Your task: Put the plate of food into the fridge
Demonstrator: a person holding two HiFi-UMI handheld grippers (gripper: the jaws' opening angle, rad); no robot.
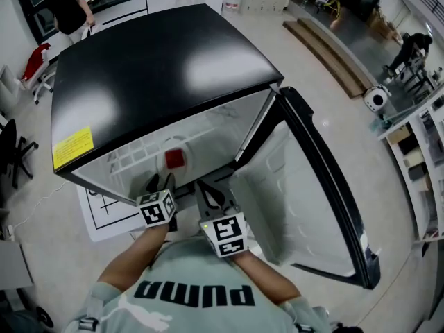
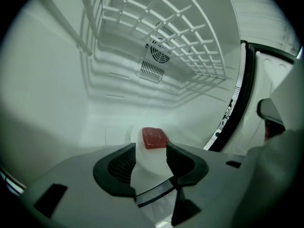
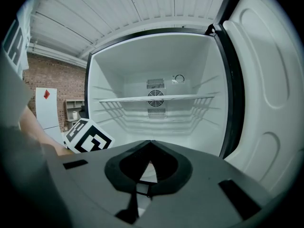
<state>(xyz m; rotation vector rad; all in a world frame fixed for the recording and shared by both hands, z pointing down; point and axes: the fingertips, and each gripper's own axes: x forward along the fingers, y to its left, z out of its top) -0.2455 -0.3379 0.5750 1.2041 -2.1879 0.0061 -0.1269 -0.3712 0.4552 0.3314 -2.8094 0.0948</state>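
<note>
A small black fridge [image 1: 159, 68] stands with its door [image 1: 305, 193] swung open to the right. On the fridge floor rests a white plate [image 2: 148, 170] carrying a red block of food [image 2: 154, 137], which the head view also shows as a red block of food [image 1: 175, 159]. My left gripper [image 2: 151, 148] is open just inside the opening. The plate's near rim shows in the gap between the pads, and they do not press on it. My right gripper [image 3: 151, 142] is shut and empty, hanging outside the opening beside the left gripper [image 1: 159, 184].
A white wire shelf [image 3: 156, 98] spans the fridge above the plate, with a fan vent [image 2: 156, 56] on the back wall. The door's inner liner [image 3: 270, 80] stands close on the right. A white sheet [image 1: 104, 210] lies on the floor at the left. People stand far off.
</note>
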